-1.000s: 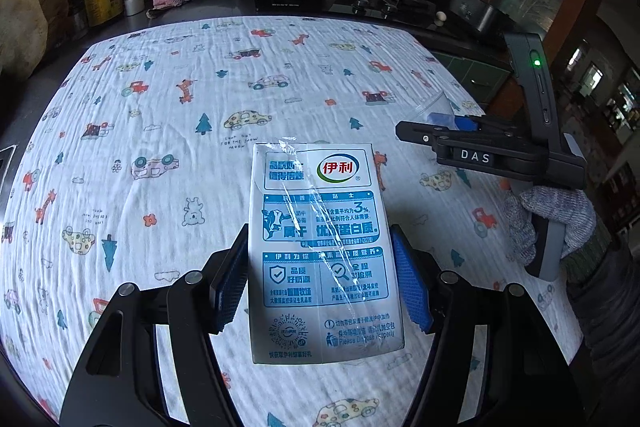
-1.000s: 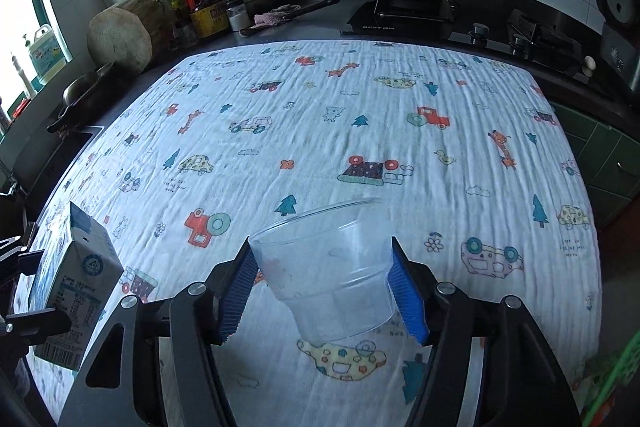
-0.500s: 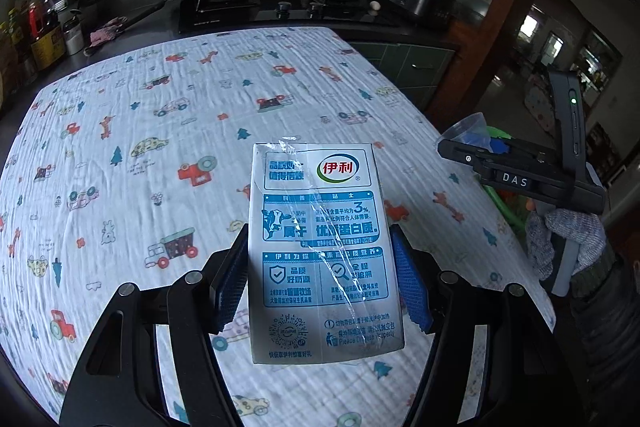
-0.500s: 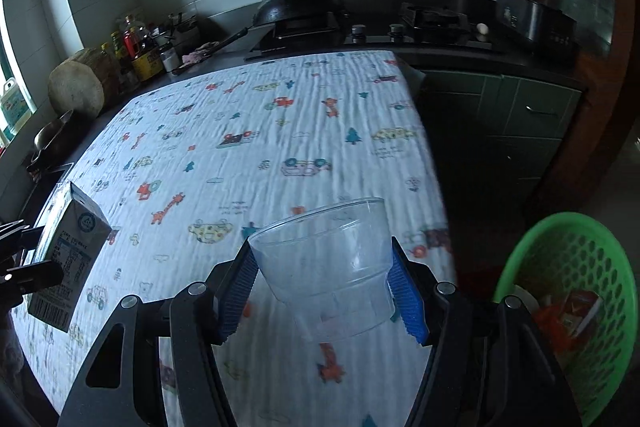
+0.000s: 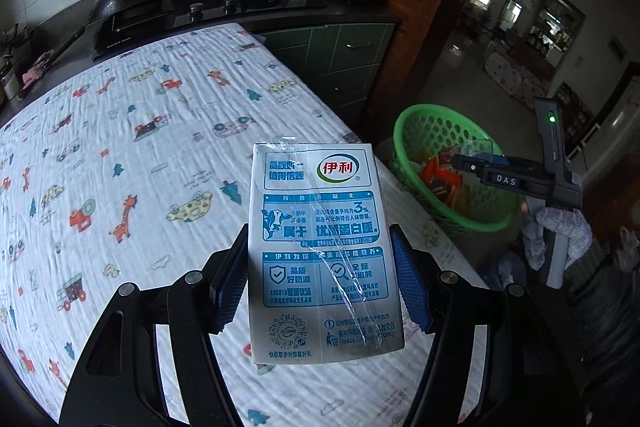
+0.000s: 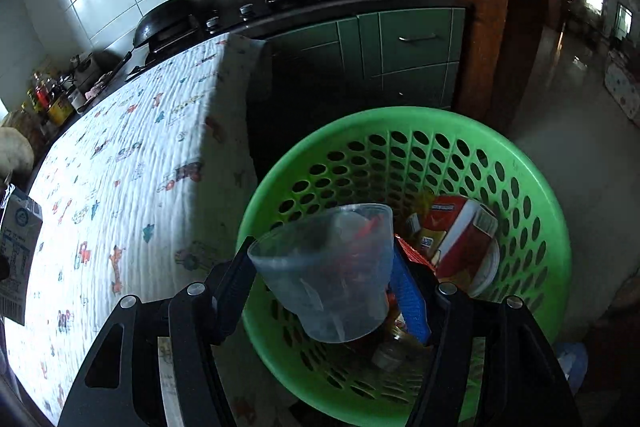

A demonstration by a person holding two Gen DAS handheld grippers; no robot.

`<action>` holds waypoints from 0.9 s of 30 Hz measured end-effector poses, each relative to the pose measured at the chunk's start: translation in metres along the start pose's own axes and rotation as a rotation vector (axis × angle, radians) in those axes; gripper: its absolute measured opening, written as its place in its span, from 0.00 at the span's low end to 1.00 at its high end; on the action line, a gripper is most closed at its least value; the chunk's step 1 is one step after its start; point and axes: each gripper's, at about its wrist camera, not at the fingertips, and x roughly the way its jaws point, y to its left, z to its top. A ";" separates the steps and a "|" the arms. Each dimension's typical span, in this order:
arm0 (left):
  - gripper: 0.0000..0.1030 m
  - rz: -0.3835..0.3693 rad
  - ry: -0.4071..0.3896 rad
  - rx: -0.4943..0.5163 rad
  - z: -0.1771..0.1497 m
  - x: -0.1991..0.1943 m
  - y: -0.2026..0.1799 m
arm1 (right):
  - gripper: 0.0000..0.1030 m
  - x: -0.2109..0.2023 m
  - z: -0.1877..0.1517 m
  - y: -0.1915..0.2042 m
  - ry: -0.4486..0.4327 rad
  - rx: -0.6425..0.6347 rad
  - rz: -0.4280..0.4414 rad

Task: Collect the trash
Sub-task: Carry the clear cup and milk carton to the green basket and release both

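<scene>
Carton (image 5: 325,255) clamped between left jaws | clear cup (image 6: 326,269) clamped between right jaws, above green basket (image 6: 552,227)

- The left gripper (image 5: 320,279) is raised above the table's right edge, its blue pads clamped on a milk carton (image 5: 322,251).
- The right gripper (image 6: 326,287) hangs over the green basket (image 6: 536,195), pinching a clear plastic cup (image 6: 328,267).
</scene>
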 end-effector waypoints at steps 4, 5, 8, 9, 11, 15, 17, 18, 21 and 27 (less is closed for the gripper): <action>0.63 -0.018 0.008 0.035 0.015 0.015 -0.023 | 0.69 -0.004 -0.007 -0.013 -0.003 0.015 -0.003; 0.63 -0.024 0.010 0.042 0.019 0.019 -0.030 | 0.69 -0.006 -0.009 -0.015 -0.006 0.015 0.000; 0.63 -0.046 0.018 0.064 0.029 0.032 -0.049 | 0.69 -0.015 -0.015 -0.023 -0.014 0.018 0.001; 0.63 -0.056 0.023 0.072 0.032 0.036 -0.056 | 0.69 -0.020 -0.017 -0.026 -0.022 0.020 0.002; 0.63 -0.064 0.031 0.090 0.038 0.045 -0.070 | 0.70 -0.030 -0.022 -0.033 -0.037 0.024 0.001; 0.63 -0.094 0.050 0.124 0.050 0.066 -0.098 | 0.73 -0.051 -0.031 -0.049 -0.070 0.039 -0.012; 0.63 -0.113 0.065 0.134 0.055 0.076 -0.110 | 0.74 -0.061 -0.037 -0.055 -0.085 0.046 -0.021; 0.63 -0.119 0.069 0.143 0.058 0.082 -0.117 | 0.75 -0.065 -0.039 -0.059 -0.091 0.048 -0.026; 0.63 -0.122 0.081 0.181 0.067 0.101 -0.138 | 0.75 -0.077 -0.048 -0.071 -0.108 0.062 -0.029; 0.63 -0.128 0.139 0.210 0.085 0.149 -0.169 | 0.75 -0.084 -0.062 -0.082 -0.120 0.068 -0.035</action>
